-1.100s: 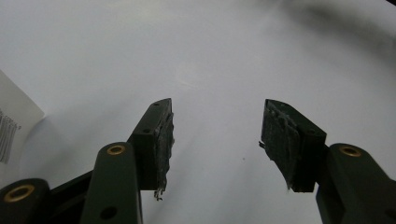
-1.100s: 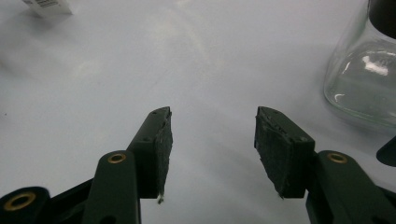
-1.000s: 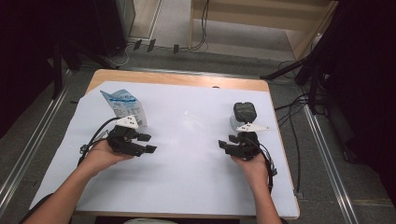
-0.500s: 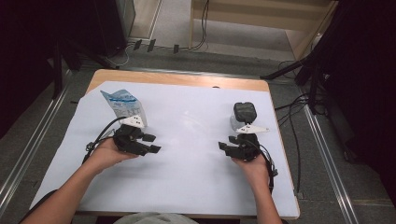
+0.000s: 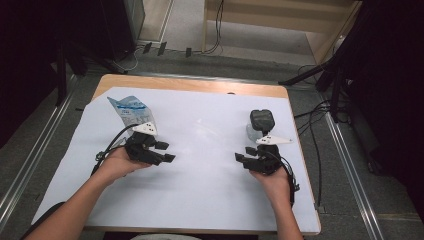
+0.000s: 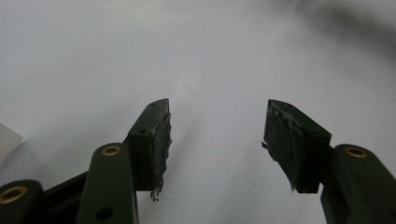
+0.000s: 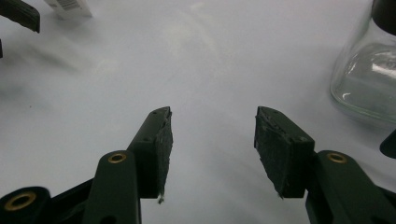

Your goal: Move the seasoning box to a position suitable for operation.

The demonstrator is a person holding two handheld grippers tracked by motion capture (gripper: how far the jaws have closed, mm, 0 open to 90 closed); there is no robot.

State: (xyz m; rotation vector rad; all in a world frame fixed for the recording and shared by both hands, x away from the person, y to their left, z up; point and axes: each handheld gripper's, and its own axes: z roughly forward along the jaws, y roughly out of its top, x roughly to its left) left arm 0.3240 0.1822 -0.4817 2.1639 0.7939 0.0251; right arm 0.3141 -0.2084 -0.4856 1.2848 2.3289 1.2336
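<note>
A: Report the status of both tools.

B: The left gripper (image 5: 162,151) rests low over the white sheet (image 5: 200,190), toward the left edge of the tabletop. Its jaws stand wide apart with nothing between them; in the left gripper view its worn pads (image 6: 161,140) frame bare sheet. The right gripper (image 5: 245,154) sits toward the right edge, jaws likewise spread and empty.

A: Locate the work items.

B: The blue-and-white pouch (image 5: 131,111) lies near the far-left corner, just beyond the left gripper. The glass bottle (image 5: 260,125) with its dark cap (image 5: 262,118) stands upright near the right edge, just beyond the right gripper. In the right gripper view its clear body (image 7: 366,79) shows at the right margin, off the jaw line.

A: Which step is in hand?

B: Judged as the start position: both tools are ready and neither item is contacted.

A: Next move requirements?

B: Probably each gripper must turn toward its nearest item. The right gripper needs to bring the bottle between its jaws before closing. The pouch looks limp, so grip an edge.
</note>
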